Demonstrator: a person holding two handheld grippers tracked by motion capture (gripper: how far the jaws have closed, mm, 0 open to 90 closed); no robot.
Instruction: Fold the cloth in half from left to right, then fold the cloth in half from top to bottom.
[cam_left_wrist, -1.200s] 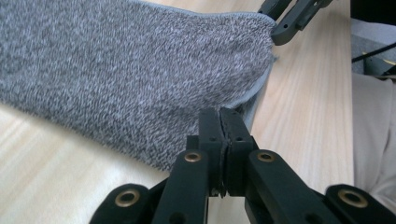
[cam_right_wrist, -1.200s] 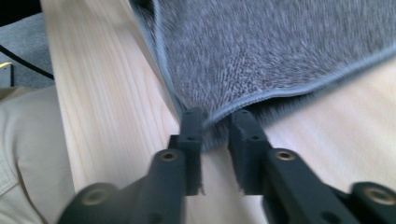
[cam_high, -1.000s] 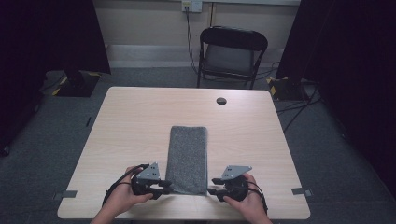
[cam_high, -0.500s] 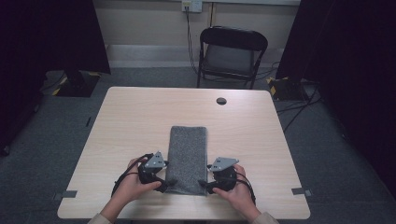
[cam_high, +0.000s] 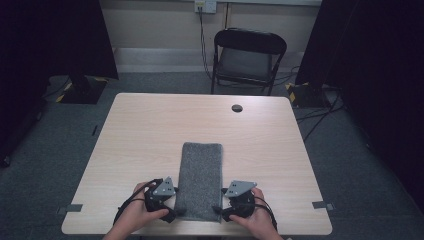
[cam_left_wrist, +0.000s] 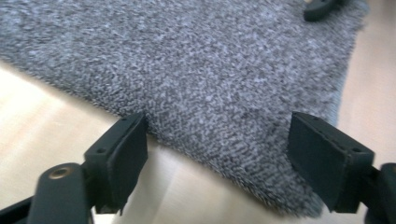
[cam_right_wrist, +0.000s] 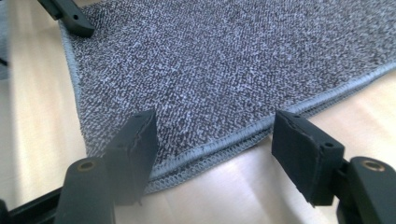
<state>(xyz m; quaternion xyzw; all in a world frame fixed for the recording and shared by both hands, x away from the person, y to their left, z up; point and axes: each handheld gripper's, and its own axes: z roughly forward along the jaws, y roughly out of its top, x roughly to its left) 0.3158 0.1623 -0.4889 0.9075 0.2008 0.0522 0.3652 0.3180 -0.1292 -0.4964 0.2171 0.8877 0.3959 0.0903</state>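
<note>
A light wooden table (cam_high: 150, 130) stands on grey carpet (cam_high: 60, 150), a round cable port (cam_high: 237, 108) near its far edge. Behind it, top centre, a black folding chair (cam_high: 248, 60) faces a pale wall (cam_high: 150, 25) bearing a socket (cam_high: 205, 6). Dark curtains (cam_high: 55, 35) flank both sides.

— What carries everything here?
— A pale wooden rectangular table (cam_high: 150, 130), its top light and smooth.
— And what lies on it?
— A grey folded terry towel (cam_high: 200, 180), flat, a long strip running from the centre toward six o'clock, its near end close to the table's edge.
— Anything else?
— A small round black cable grommet (cam_high: 237, 108) at about twelve o'clock, well apart from the towel.
</note>
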